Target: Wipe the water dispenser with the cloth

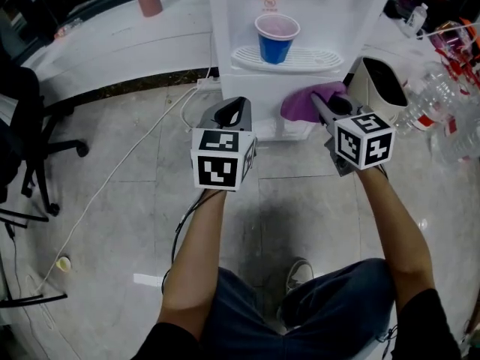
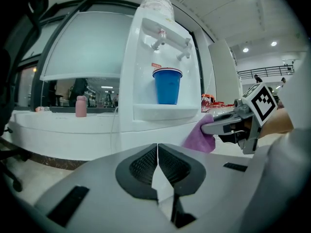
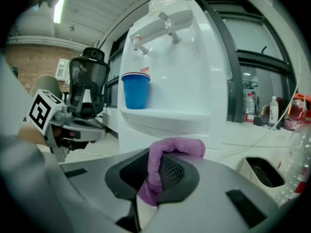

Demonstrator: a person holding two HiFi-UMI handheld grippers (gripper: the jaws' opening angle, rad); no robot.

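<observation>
A person crouched before a white water dispenser [image 1: 225, 28] holds a purple cloth [image 1: 304, 103] pinched in the right gripper [image 1: 321, 107], at the lower front panel just under the drip tray [image 1: 315, 57]. Whether the cloth is already pressing on the panel cannot be told. The right gripper view shows the jaws clamped on a narrow fold of the cloth [image 3: 167, 152], the rest bunched over the top of them. The left gripper [image 1: 229, 115] hangs beside it with its jaws together on nothing, near the panel but apart from it.

The thin grip is the first risk: a firm stroke against the panel could drag the fold out of the jaws and drop the cloth on the floor. With so little fabric ahead of the jaws, hard gripper plastic could scrape the casing instead.

A blue cup [image 1: 276, 37] stands on the tray directly above the work. Whether it holds liquid cannot be told, but an upward sweep could tip it. A white cable [image 1: 112, 175] trails across the floor from the dispenser's base, where a shifting foot could snag it.
</observation>
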